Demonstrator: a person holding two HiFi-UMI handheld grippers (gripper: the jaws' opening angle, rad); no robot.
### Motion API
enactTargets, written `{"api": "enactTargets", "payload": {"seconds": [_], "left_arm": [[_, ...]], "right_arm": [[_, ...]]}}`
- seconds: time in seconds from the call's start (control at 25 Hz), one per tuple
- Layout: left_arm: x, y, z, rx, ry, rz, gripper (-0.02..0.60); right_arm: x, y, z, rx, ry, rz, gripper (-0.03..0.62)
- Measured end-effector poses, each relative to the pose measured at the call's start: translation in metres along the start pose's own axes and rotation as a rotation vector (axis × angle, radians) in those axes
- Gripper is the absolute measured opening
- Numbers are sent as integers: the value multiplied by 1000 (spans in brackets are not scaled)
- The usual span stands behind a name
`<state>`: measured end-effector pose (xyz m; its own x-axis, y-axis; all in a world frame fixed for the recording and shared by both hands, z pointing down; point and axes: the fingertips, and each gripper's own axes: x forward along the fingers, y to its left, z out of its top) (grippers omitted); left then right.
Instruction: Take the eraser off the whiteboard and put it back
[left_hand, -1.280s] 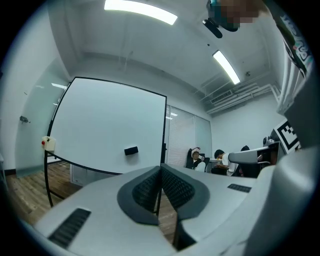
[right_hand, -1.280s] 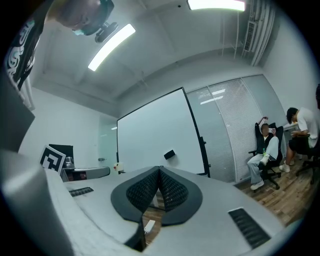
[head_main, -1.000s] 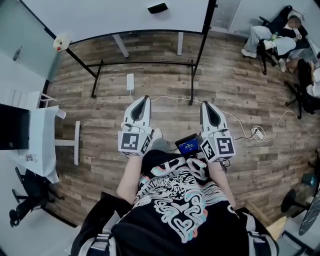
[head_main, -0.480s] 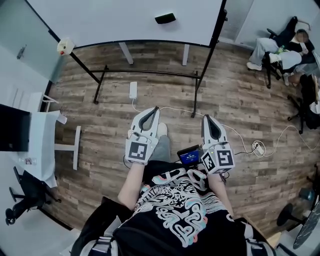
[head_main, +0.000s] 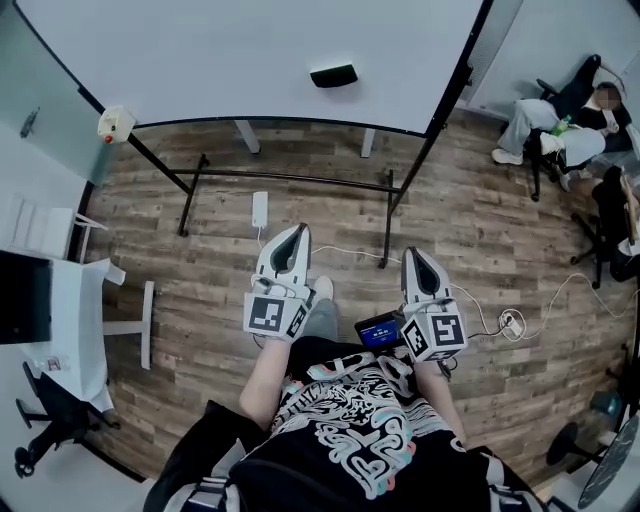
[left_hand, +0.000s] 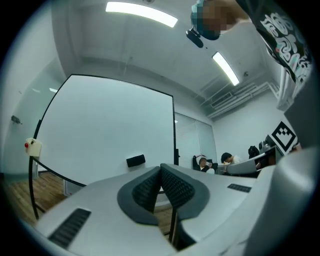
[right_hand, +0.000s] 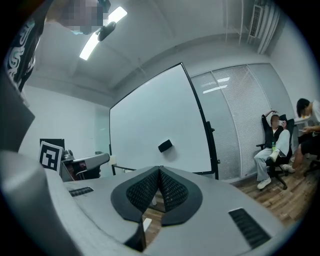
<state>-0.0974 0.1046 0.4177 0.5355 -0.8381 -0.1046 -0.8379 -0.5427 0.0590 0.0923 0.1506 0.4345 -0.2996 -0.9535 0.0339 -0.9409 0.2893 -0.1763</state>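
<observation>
A black eraser (head_main: 334, 75) clings to the white whiteboard (head_main: 200, 60) ahead of me; it also shows as a small dark block on the board in the left gripper view (left_hand: 135, 161) and the right gripper view (right_hand: 165, 146). My left gripper (head_main: 295, 233) and right gripper (head_main: 412, 255) are held side by side in front of my body, pointing at the board and well short of it. Both are shut with nothing between the pads. The left gripper's pads (left_hand: 160, 186) meet, and so do the right gripper's (right_hand: 159, 189).
The board stands on a black frame (head_main: 290, 180) with feet on the wood floor. A white power strip (head_main: 260, 210) and cable lie before it. A white table (head_main: 75, 300) is at left. People sit on chairs (head_main: 560, 130) at right. A red-button box (head_main: 115, 124) hangs on the left wall.
I have moved closer to the whiteboard: it and the eraser now fill more of the head view. Both grippers came forward with me and stay shut.
</observation>
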Motion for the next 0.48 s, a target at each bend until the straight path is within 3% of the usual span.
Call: {"api": "enactTargets", "payload": {"seconds": [0.12,0.48], "left_arm": [[33,31,2,-23,0,10,27],[121,92,-5,31,71,-10,28]], "right_arm": [[36,-9,7,-3,5,-13,23],[139,-29,16,9,21,-40,23]]}}
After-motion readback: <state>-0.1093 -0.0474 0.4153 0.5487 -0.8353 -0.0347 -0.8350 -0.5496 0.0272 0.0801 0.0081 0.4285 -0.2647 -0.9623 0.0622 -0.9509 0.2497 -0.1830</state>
